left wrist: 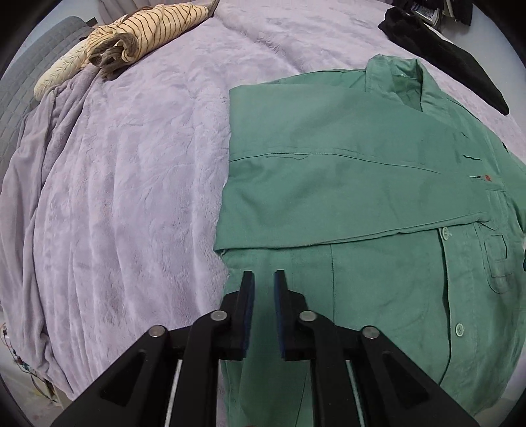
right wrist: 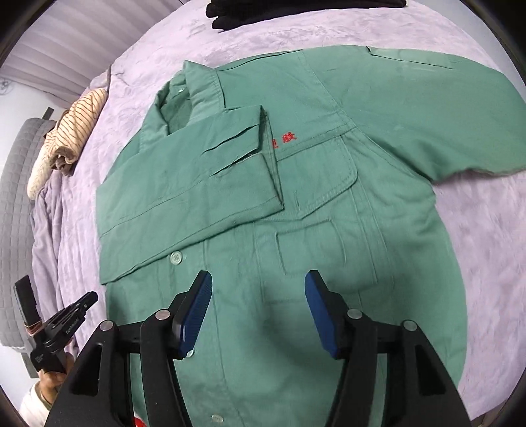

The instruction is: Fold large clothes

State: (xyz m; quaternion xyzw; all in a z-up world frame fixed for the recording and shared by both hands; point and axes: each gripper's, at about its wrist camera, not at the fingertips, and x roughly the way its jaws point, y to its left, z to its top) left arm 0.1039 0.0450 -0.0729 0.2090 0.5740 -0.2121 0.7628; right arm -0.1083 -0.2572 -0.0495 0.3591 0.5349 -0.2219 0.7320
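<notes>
shirt: green work shirt (right wrist: 296, 230) is lying front-up on the lilac blanket (left wrist: 131, 197), one sleeve (right wrist: 197, 184) folded across the chest, other sleeve (right wrist: 427, 108) lying spread out.
L gripper (left wrist: 264, 279): hovering over shirt's lower edge, jaws slightly apart, nothing btwn them.
R gripper (right wrist: 258, 282): hovering over shirt's lower front, jaws gaping, empty.
risk: folded sleeve could be sliding off if hem gets tugged; plush blanket may be bunching w/ the cloth.
striped garment (left wrist: 148, 36): sitting well away from shirt.

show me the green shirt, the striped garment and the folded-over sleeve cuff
green shirt (right wrist: 296, 328): right wrist view, front panel below the chest pocket
striped garment (left wrist: 157, 29): left wrist view, middle of the crumpled cloth
sleeve cuff (right wrist: 243, 154): right wrist view, pleated end of the sleeve laid across the chest
</notes>
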